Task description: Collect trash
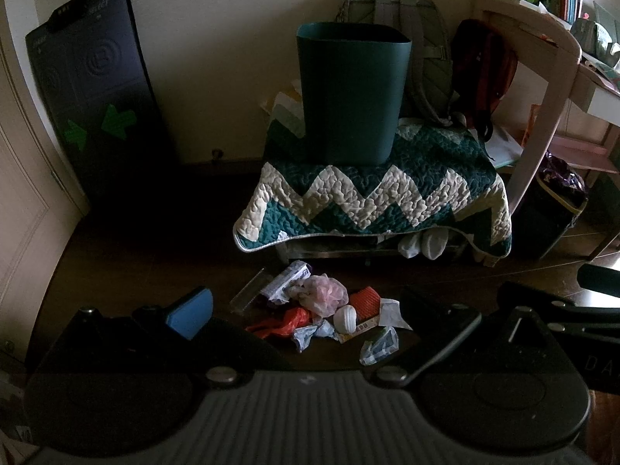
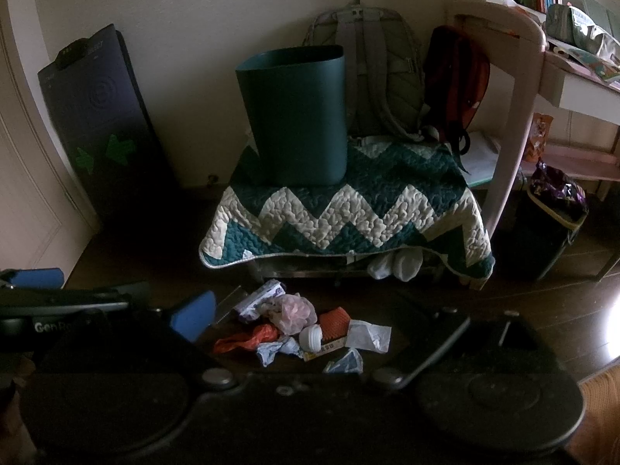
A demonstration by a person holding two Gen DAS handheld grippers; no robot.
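Note:
A pile of trash [image 1: 329,310] lies on the dark floor: a pink bag [image 1: 323,292], a red wrapper [image 1: 286,323], a white cap [image 1: 345,319], an orange piece [image 1: 366,298], crumpled paper and plastic. It also shows in the right wrist view [image 2: 302,329]. A dark teal bin [image 1: 352,95] stands upright on a zigzag quilt [image 1: 379,193] over a low bench; the right wrist view shows it too [image 2: 296,116]. My left gripper [image 1: 321,321] is open and empty, just short of the pile. My right gripper [image 2: 317,329] is open and empty, likewise above the pile.
A dark folded mat [image 1: 93,97] leans on the wall at left. Backpacks [image 1: 484,69] sit behind the bin. A pink desk [image 1: 550,89] and a black bin with a purple bag [image 1: 558,201] stand at right. Socks [image 1: 424,246] hang under the quilt.

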